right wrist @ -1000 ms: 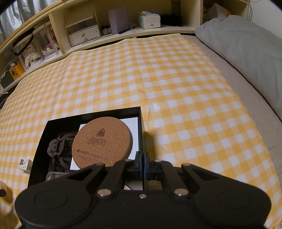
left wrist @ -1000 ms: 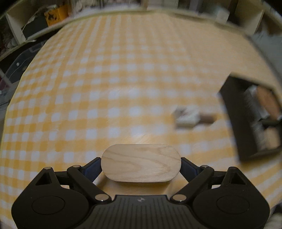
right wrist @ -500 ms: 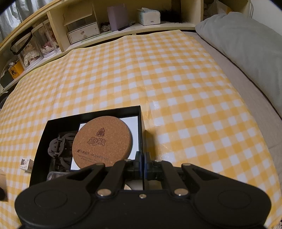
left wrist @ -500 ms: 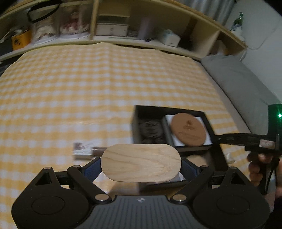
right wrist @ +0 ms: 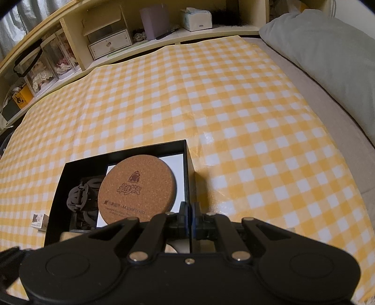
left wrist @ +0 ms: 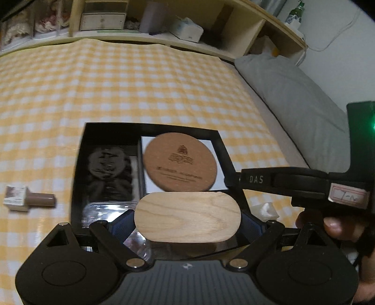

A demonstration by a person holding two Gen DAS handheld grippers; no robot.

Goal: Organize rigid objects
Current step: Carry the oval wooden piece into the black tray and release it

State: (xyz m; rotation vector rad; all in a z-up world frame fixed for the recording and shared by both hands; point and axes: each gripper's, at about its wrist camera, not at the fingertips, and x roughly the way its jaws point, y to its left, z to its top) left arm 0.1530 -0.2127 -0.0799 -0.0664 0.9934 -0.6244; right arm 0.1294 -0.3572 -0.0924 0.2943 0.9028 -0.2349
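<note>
My left gripper (left wrist: 187, 225) is shut on an oval wooden block (left wrist: 187, 217) and holds it over the near end of a black box (left wrist: 150, 126). The box holds a round cork coaster (left wrist: 179, 167) on a white card, a dark hair claw (left wrist: 109, 171) and a clear packet. My right gripper (right wrist: 190, 219) is shut on the box's right wall (right wrist: 187, 169); it shows in the left wrist view (left wrist: 281, 180) at the right. A small nail-polish bottle (left wrist: 28, 199) lies on the cloth left of the box.
The yellow checked cloth (right wrist: 211, 93) covers a bed. A grey pillow (right wrist: 328, 54) lies at the right. Shelves with boxes and a tissue box (right wrist: 196, 18) run along the back. A white crumpled wrapper (left wrist: 266, 208) lies right of the box.
My left gripper has swung right with the wooden block, from over bare cloth to over the box. The right gripper has stayed on the box wall.
</note>
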